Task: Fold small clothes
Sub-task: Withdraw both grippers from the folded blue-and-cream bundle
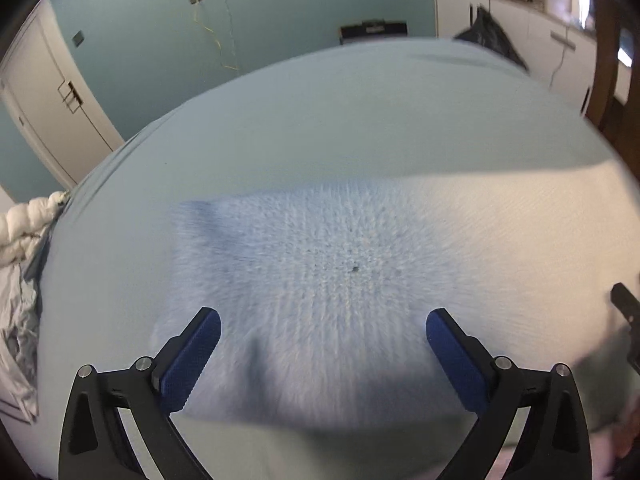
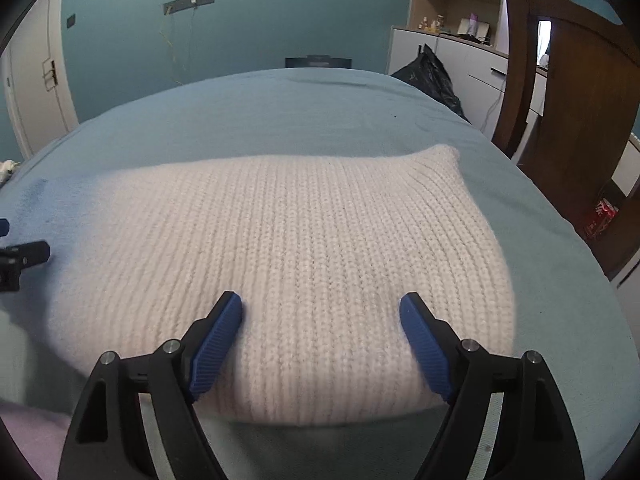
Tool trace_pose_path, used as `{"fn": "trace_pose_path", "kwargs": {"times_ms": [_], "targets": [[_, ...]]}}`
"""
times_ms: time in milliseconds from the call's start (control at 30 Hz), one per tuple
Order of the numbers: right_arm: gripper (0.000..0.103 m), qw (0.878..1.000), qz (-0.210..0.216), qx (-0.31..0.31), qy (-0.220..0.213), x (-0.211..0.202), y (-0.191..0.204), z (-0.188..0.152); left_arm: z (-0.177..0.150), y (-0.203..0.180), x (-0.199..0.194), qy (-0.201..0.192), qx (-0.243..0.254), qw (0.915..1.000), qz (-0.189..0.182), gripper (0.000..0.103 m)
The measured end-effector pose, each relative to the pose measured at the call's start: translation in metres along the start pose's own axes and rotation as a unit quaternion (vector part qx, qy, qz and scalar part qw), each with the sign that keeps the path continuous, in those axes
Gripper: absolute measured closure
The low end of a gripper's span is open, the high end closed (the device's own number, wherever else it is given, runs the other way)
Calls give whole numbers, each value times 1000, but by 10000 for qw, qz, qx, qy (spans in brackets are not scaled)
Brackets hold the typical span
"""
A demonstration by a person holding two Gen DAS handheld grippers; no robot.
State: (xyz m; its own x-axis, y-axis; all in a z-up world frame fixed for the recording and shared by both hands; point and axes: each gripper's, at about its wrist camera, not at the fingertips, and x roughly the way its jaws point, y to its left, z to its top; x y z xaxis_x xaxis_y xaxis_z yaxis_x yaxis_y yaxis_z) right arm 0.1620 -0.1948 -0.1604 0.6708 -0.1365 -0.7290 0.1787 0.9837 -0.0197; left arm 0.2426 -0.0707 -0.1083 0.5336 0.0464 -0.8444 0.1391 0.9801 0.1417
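Observation:
A cream knitted garment (image 2: 304,264) lies flat and folded on the light blue bed sheet (image 2: 280,112). Its left part fades to pale blue (image 2: 44,200). It also shows, blurred, in the left wrist view (image 1: 340,264). My right gripper (image 2: 321,310) is open and empty, its blue pads low over the garment's near edge. My left gripper (image 1: 323,324) is open and empty over the garment's left part. Part of the left gripper shows at the left edge of the right wrist view (image 2: 20,258).
A wooden chair (image 2: 568,100) stands at the bed's right side, with a red can (image 2: 600,216) on the floor below. A black bag (image 2: 432,76) sits at the far right. A white padded jacket and crumpled cloth (image 1: 24,264) lie at the left edge.

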Motion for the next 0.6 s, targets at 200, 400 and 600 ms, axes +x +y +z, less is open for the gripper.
{"fn": "trace_pose_path", "kwargs": {"times_ms": [200,400,600], "targets": [[19,9936,591,957,-132,-76,-25,8,-19,26,-81,-147,-149,9997,107,0],[19,9912,671,1125,-190,-139,-38,4,-58,52,-141,-368,-358,9986,-117,0],[11,9918,715,1043,-198,-163,-35,-13,-75,61,-152,-438,-283,9986,57,0]]}}
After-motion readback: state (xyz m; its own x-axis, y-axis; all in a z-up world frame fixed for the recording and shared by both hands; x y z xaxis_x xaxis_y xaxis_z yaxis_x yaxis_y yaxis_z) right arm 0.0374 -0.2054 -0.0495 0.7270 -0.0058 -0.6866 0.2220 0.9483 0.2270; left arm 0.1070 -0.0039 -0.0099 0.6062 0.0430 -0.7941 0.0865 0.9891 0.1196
